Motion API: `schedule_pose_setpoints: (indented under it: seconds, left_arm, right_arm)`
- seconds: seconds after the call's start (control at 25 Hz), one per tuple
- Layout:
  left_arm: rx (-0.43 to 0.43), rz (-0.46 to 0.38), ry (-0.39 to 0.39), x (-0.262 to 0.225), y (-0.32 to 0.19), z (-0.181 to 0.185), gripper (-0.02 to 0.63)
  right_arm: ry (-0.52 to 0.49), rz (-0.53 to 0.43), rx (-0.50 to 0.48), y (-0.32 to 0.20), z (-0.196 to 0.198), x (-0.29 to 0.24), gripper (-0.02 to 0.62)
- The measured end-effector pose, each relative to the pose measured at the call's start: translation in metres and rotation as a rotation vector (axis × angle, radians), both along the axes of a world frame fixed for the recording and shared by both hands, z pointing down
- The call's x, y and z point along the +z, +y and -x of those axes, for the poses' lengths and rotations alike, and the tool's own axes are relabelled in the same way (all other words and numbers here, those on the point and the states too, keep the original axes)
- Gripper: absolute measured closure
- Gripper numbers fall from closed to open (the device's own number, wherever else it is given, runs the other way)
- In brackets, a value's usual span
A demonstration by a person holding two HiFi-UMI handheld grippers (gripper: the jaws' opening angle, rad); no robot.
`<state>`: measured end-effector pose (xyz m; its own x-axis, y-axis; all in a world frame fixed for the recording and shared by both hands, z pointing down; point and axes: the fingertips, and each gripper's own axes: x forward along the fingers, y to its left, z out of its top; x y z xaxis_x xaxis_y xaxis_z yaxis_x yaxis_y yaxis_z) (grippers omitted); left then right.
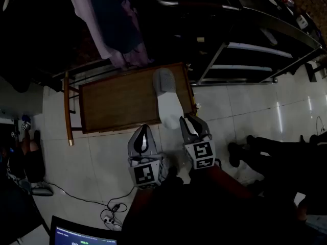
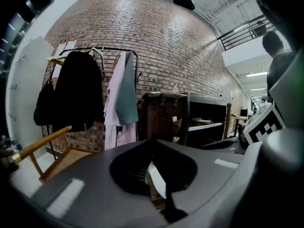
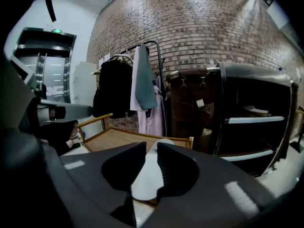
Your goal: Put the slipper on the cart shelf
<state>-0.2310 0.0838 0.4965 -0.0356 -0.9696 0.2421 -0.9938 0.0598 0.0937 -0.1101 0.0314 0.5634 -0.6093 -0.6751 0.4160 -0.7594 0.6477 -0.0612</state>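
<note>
Right gripper clamped on heel end of white slipper. Slipper lifted, toe reaching over right edge of wooden platform. Left gripper shut, empty, just off platform's near edge. Cart shelf beyond platform's right end, well apart from slipper. Judgement: pickup done; carry to shelf, set-down and release all left.

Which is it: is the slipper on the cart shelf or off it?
Off it: the slipper is clamped between the right gripper's jaws, short of the cart.
</note>
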Motion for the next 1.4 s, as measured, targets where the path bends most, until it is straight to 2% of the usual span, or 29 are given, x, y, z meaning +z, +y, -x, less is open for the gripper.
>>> schedule_pose_setpoints:
  seconds: [0.04, 0.24, 0.32, 0.4, 0.52, 0.6, 0.76, 0.88, 1.0, 1.08, 1.24, 1.4]
  left_arm:
    - [-0.001, -0.003, -0.003, 0.002, 0.0, 0.001, 0.591]
    - [0.014, 0.0, -0.011, 0.013, 0.001, -0.003, 0.591]
    - [0.015, 0.011, -0.004, 0.014, 0.0, -0.004, 0.591]
    - [0.011, 0.019, 0.003, 0.014, 0.001, -0.003, 0.591]
    - [0.012, 0.025, -0.001, 0.017, 0.001, -0.003, 0.591]
    - [0.012, 0.025, -0.001, 0.018, 0.002, -0.003, 0.591]
    - [0.003, 0.034, 0.005, 0.023, 0.005, -0.002, 0.591]
    - [-0.001, 0.043, 0.006, 0.025, 0.007, -0.001, 0.591]
    - [-0.003, 0.043, 0.003, 0.025, 0.007, 0.002, 0.591]
    - [-0.004, 0.047, -0.003, 0.026, 0.011, 0.004, 0.591]
    - [-0.017, 0.058, -0.013, 0.028, 0.019, 0.01, 0.591]
    - [-0.024, 0.065, -0.014, 0.029, 0.024, 0.01, 0.591]
  right_arm:
    - [-0.002, 0.021, 0.0, 0.0, 0.0, 0.008, 0.504]
    - [-0.065, 0.187, 0.047, -0.002, -0.005, 0.045, 0.439]
    - [-0.154, 0.32, 0.111, -0.005, -0.009, 0.062, 0.393]
    - [-0.278, 0.492, 0.19, -0.006, -0.014, 0.081, 0.346]
    - [-0.454, 0.726, 0.283, -0.002, -0.017, 0.113, 0.322]
    - [-0.515, 0.817, 0.321, -0.001, -0.017, 0.129, 0.31]
    - [-0.584, 0.94, 0.358, 0.002, -0.011, 0.159, 0.305]
    - [-0.617, 0.99, 0.364, 0.004, -0.004, 0.17, 0.305]
    - [-0.625, 0.997, 0.357, 0.0, 0.004, 0.174, 0.316]
    - [-0.626, 1.002, 0.364, -0.001, 0.008, 0.176, 0.355]
    - [-0.602, 0.99, 0.364, -0.003, 0.011, 0.177, 0.476]
    - [-0.556, 0.922, 0.329, -0.005, 0.013, 0.168, 0.516]
